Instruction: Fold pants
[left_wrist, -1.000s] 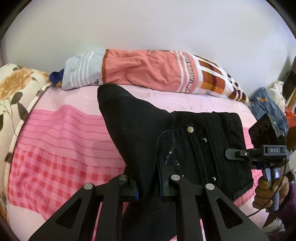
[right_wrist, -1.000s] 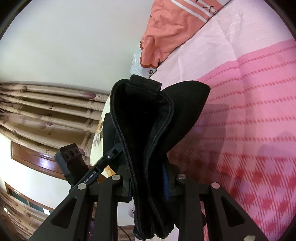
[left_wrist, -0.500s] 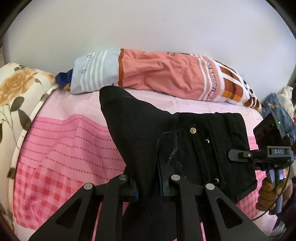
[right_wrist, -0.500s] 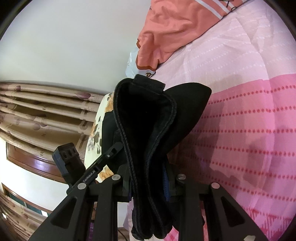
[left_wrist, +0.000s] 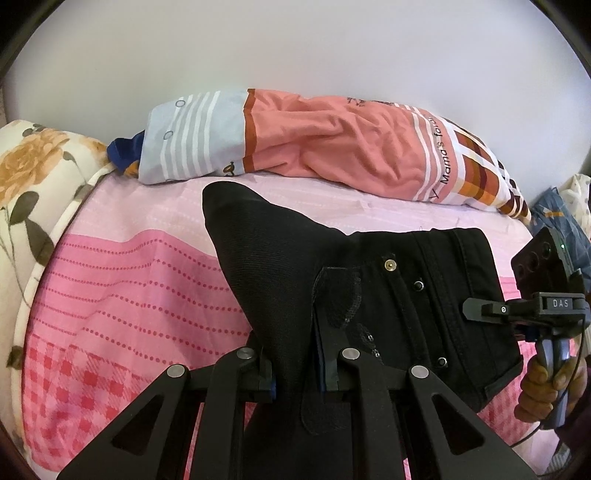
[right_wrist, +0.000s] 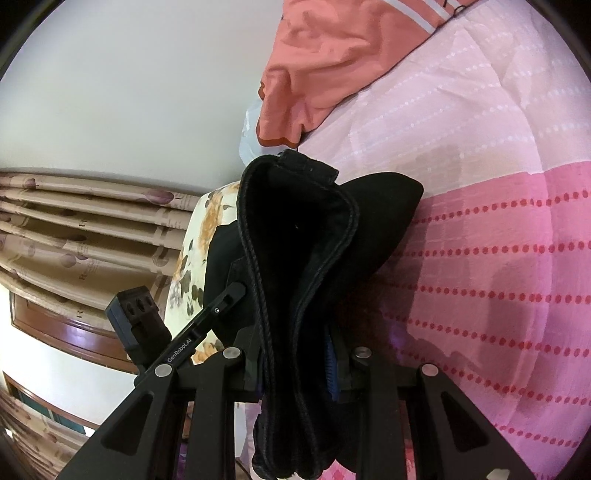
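Jaws of left gripper (left_wrist: 293, 373) and right gripper (right_wrist: 295, 363) clamp black pants (left_wrist: 369, 295) above bed (left_wrist: 110, 295).

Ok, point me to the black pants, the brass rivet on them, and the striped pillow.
black pants (left_wrist: 266, 266): left wrist view, on the raised fold of plain fabric.
brass rivet (left_wrist: 388, 264): left wrist view, on its round head near the waistband.
striped pillow (left_wrist: 332, 147): left wrist view, on the salmon middle section.

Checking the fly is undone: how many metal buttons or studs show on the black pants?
3 on the black denim pants: a brass one uppermost, two dark studs lower; folds may hide more.
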